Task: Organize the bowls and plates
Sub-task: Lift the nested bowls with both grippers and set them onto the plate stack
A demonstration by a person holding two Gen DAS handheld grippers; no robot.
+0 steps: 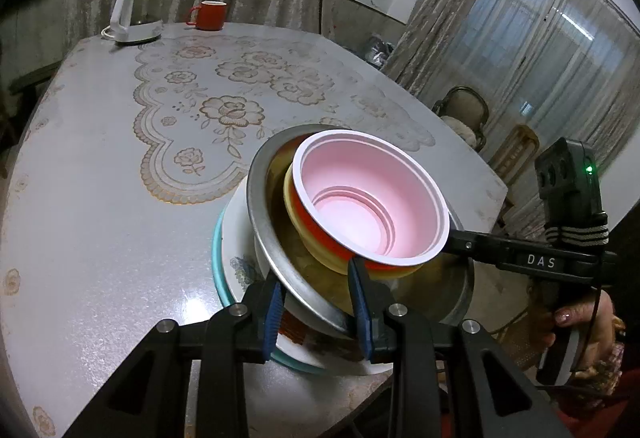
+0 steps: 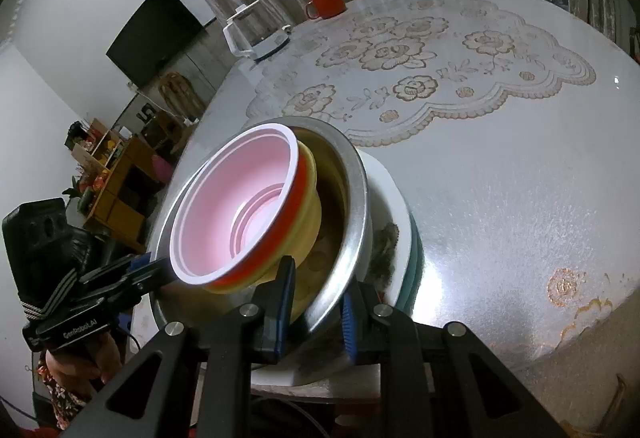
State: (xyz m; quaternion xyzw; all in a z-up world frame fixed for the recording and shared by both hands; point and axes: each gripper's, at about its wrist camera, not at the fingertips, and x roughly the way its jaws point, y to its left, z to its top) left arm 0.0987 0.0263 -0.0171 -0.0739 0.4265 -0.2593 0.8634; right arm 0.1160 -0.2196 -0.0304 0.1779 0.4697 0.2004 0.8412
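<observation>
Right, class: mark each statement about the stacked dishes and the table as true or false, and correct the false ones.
1. The pink bowl sits innermost in the stack. True.
2. The metal bowl rests directly on the bare table. False: it sits on a floral plate.
3. The left hand-held gripper straddles the metal bowl's rim. True.
4. The red mug is inside the stack. False: it stands at the table's far edge, near the white kettle.
5. The right hand-held gripper hovers away from the stack. False: its fingers straddle the metal bowl's rim.
</observation>
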